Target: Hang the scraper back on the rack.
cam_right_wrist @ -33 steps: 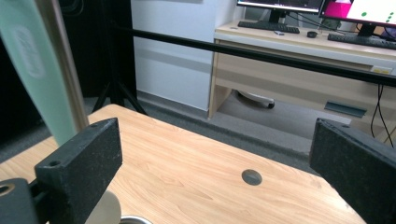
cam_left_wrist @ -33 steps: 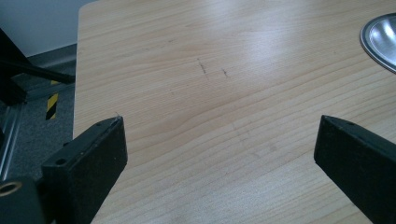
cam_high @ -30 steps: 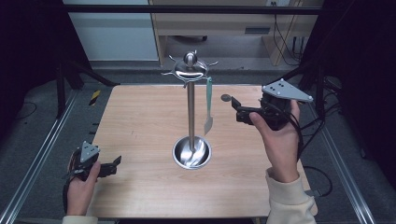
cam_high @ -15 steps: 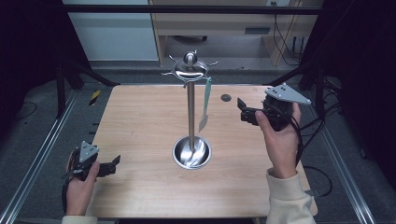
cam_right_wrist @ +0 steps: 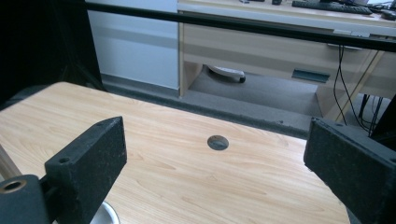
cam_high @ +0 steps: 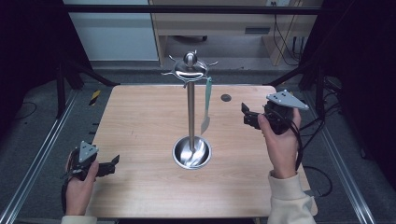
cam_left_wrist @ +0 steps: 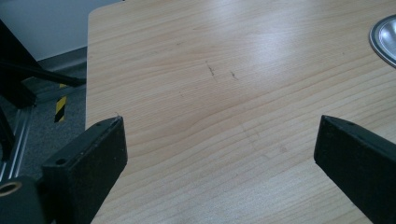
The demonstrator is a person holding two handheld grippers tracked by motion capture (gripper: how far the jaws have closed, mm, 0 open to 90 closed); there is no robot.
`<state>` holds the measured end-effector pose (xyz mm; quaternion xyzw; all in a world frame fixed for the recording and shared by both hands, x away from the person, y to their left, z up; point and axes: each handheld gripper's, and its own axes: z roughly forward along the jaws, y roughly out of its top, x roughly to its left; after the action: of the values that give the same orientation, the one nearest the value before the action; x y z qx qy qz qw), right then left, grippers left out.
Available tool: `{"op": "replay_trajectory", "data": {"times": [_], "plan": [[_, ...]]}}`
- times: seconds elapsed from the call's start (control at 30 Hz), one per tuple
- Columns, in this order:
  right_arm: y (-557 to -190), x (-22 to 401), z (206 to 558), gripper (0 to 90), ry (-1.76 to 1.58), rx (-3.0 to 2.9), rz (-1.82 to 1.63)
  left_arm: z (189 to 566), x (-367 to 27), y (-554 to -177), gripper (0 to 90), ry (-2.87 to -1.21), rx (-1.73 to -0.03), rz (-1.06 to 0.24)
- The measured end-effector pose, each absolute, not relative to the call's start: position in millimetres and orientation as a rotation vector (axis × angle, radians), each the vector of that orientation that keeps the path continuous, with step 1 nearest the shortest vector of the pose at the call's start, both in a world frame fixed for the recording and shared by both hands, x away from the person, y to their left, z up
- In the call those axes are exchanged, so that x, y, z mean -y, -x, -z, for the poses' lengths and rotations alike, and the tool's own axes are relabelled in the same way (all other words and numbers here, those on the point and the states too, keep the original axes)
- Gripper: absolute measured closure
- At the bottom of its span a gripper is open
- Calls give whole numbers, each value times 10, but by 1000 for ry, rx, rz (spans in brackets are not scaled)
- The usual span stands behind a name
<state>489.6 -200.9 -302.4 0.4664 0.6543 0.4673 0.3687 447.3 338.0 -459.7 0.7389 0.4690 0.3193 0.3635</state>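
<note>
Both hand-held grippers, left [cam_high: 109, 166] and right [cam_high: 246, 116], gape empty.

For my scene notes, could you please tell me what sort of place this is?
Probably a lab or office test bench: a bare wooden table inside a metal frame, a desk with cables behind, and a utensil stand.

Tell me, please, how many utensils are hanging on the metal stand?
1. A pale green utensil hangs from a hook on the right side of the metal stand, level with its pole, above the round base. The other hooks look bare, though those at the back are hard to make out.
</note>
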Motion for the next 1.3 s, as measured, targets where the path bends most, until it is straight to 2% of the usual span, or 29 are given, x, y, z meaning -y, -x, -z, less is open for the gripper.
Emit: {"op": "replay_trajectory", "data": {"times": [0.73,1.3], "plan": [[-4983,1924,3410,64,-1235,-1767,-1120,4608,-3432,-4479,23,-1900,-1233,-841],[-4981,1971,3757,98,-1232,-1817,-1040,4614,-3448,-4481,29,-1889,-1239,-860]]}}
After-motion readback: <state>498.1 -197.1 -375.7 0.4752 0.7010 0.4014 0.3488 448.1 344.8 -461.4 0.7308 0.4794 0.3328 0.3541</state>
